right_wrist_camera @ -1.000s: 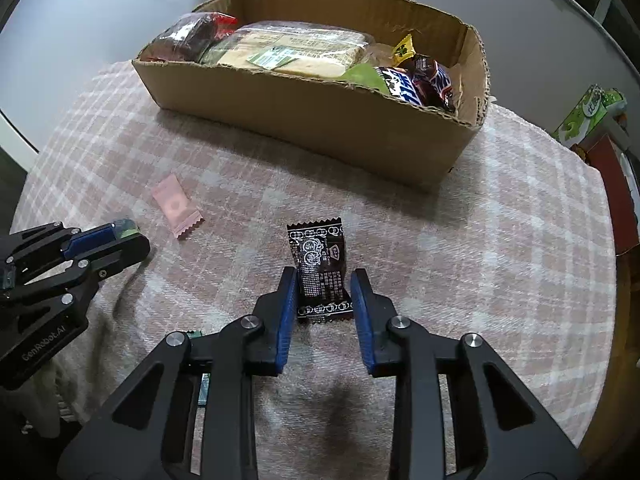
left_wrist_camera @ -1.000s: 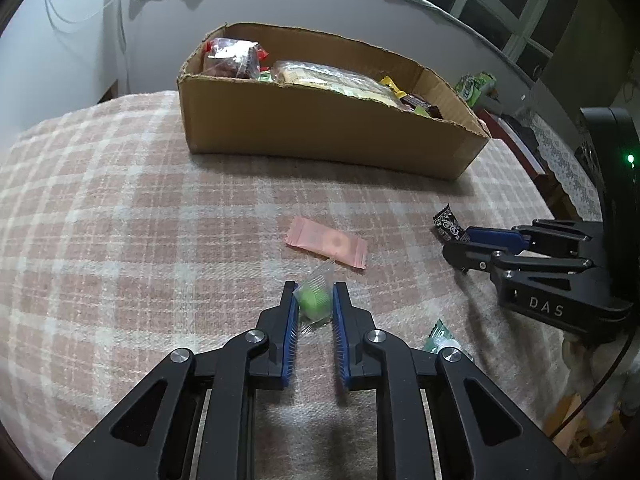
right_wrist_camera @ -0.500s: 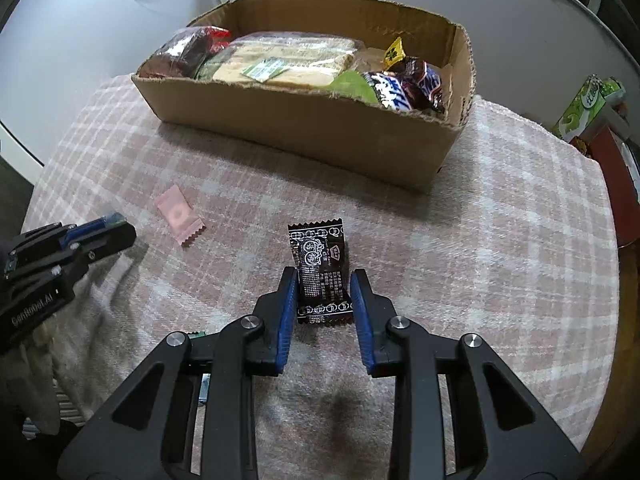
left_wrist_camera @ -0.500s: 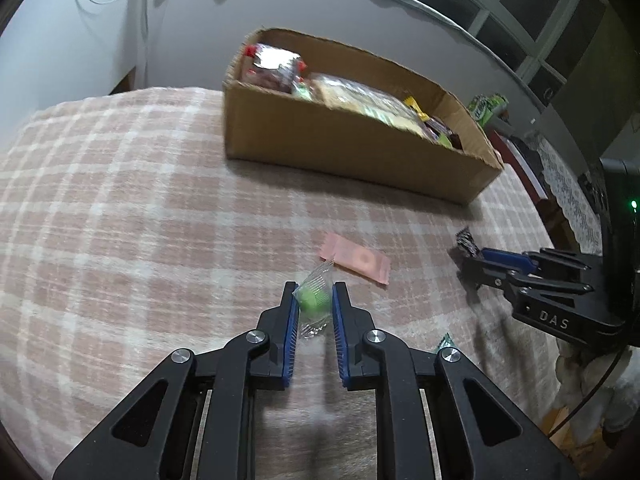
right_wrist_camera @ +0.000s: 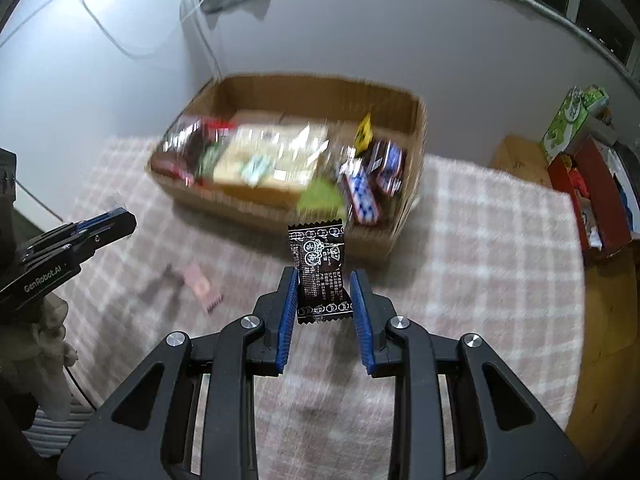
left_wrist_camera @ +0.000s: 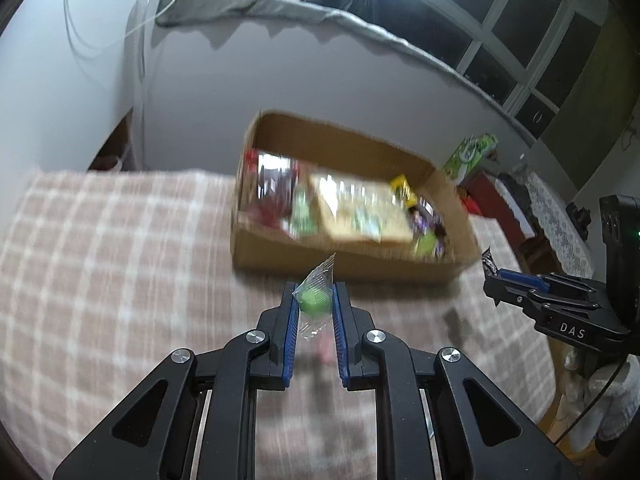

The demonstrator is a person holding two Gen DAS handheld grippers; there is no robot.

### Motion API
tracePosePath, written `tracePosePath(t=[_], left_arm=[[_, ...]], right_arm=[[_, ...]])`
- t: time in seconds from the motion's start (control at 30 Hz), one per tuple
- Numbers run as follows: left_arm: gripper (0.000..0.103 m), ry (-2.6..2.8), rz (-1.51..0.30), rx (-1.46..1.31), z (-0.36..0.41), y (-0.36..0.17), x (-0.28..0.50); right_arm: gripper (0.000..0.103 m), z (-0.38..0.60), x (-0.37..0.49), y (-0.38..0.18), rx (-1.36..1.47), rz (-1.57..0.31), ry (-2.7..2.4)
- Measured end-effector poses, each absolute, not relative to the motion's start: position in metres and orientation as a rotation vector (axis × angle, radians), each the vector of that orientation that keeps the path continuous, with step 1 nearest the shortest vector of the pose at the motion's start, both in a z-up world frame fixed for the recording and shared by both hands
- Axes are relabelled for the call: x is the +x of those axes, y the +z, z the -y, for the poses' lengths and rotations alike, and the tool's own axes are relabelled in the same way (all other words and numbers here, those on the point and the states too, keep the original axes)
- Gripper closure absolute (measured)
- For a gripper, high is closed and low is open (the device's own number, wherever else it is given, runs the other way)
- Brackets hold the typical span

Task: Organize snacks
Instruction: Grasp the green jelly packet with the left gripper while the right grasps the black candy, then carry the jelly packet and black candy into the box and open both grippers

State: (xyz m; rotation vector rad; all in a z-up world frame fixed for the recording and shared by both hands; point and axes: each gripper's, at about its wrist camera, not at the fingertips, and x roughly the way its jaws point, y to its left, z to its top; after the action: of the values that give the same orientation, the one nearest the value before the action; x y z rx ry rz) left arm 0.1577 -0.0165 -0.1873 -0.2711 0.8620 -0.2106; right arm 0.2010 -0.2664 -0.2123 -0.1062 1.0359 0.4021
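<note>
The left gripper [left_wrist_camera: 314, 300] is squeezing a green candy [left_wrist_camera: 315, 300]; the right gripper [right_wrist_camera: 324, 288] is squeezing a black packet [right_wrist_camera: 320, 276]. Only the right view is showing the pink packet [right_wrist_camera: 198, 286] clearly. Both have lifted toward the box [right_wrist_camera: 280, 88].

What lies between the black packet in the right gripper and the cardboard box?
Nothing: in the right wrist view only bare checked tablecloth shows between the black packet and the cardboard box. The pink packet lies off to the left.

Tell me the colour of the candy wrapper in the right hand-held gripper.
Black wrapper with white print, clearest in the right wrist view.
</note>
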Motion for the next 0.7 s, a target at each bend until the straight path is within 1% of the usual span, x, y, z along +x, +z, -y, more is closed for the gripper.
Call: tracePosePath(t=[0.1,0.27,0.5,0.7], left_arm=[[0.088,-0.218,-0.836,-0.259,0.016,-0.175,0.175],[0.088,-0.242,-0.815,-0.26,0.018,-0.164,0.201],[0.088,-0.277,-0.827,-0.292,0.028,-0.166,0.237],[0.088,-0.297,-0.851,-0.313,0.039,-0.171,0.266]], right_arm=[[0.075,0.27,0.217,-0.196,-0.109,-1.0,0.4],[0.075,0.267,0.246,-0.186,-0.084,-0.976,0.403],[0.075,0.26,0.276,-0.183,-0.069,-0.966,0.42],[0.075,0.253,0.297,-0.191,-0.057,-0.974,0.417]])
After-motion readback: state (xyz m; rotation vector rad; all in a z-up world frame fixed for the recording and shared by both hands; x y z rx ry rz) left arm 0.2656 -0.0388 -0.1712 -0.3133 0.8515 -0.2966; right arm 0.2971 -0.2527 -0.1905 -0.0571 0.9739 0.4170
